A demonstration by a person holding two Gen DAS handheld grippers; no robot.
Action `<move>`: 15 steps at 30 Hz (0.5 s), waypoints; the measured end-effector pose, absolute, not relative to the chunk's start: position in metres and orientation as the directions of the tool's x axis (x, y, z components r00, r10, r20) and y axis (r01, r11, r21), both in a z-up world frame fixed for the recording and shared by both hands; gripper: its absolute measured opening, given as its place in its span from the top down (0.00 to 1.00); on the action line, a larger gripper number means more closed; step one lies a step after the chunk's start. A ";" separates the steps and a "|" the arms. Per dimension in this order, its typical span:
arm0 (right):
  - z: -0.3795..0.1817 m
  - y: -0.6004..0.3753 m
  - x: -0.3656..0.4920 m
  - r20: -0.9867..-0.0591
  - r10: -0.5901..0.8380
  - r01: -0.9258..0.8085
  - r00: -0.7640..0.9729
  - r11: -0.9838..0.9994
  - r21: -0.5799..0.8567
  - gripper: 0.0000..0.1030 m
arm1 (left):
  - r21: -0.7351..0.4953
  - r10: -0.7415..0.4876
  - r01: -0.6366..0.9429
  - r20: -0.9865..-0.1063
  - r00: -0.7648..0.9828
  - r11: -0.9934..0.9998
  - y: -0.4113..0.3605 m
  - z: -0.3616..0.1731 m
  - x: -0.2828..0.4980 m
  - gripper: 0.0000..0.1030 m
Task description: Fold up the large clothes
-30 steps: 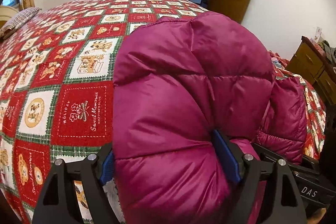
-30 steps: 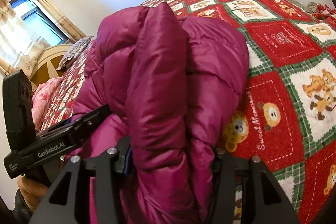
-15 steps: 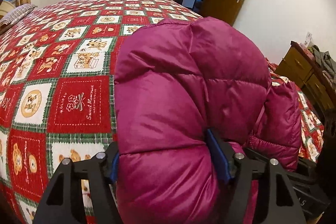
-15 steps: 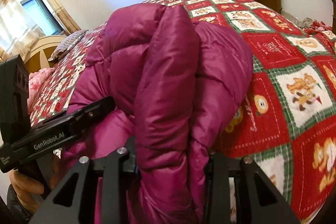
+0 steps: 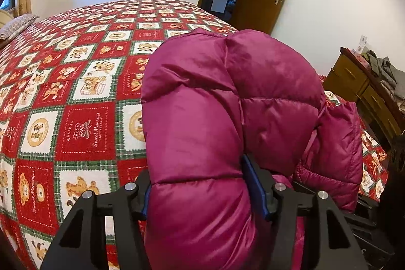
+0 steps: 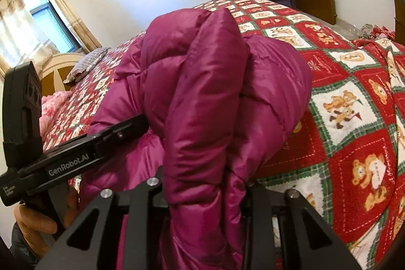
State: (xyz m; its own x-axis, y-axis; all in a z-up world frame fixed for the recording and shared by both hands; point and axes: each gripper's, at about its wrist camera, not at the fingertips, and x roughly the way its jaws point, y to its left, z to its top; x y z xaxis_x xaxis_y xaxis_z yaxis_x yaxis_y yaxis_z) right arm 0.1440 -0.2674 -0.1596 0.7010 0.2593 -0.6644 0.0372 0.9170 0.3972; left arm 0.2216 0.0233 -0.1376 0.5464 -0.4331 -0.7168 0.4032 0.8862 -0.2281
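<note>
Over bed in red-and-white bear-print patchwork quilt (image 5: 83,128), both jaws just closing onto puffy magenta quilted down jacket (image 5: 202,118), left gripper (image 5: 205,196) and right gripper (image 6: 205,184) each pinching a thick bunched fold between pads, raised clear, likely for folding over.

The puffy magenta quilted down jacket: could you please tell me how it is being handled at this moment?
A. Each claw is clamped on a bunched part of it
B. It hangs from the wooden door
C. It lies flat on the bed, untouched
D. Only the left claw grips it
A: the puffy magenta quilted down jacket bulges between the pads of the left claw, and in the right wrist view the right claw pinches another bunch.
</note>
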 end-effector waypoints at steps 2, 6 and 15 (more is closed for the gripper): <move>-0.158 -0.272 0.142 -0.659 0.260 0.041 0.705 0.914 0.404 0.70 | -0.222 -0.434 0.411 -0.715 0.548 0.884 0.017 -0.136 0.221 0.41; -0.150 -0.283 0.138 -0.646 0.253 0.046 0.720 0.912 0.408 0.70 | -0.225 -0.444 0.422 -0.714 0.542 0.878 0.006 -0.131 0.222 0.41; -0.131 -0.306 0.130 -0.621 0.190 0.077 0.761 0.923 0.378 0.70 | -0.233 -0.480 0.464 -0.694 0.536 0.855 -0.028 -0.119 0.224 0.41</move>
State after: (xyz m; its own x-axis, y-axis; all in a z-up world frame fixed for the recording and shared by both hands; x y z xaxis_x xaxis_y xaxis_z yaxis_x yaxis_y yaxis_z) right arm 0.1299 -0.3056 -0.1309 0.7608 0.1902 -0.6205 0.0774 0.9227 0.3777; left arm 0.2243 -0.0285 -0.1187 0.5360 -0.4801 -0.6944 0.4643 0.8546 -0.2325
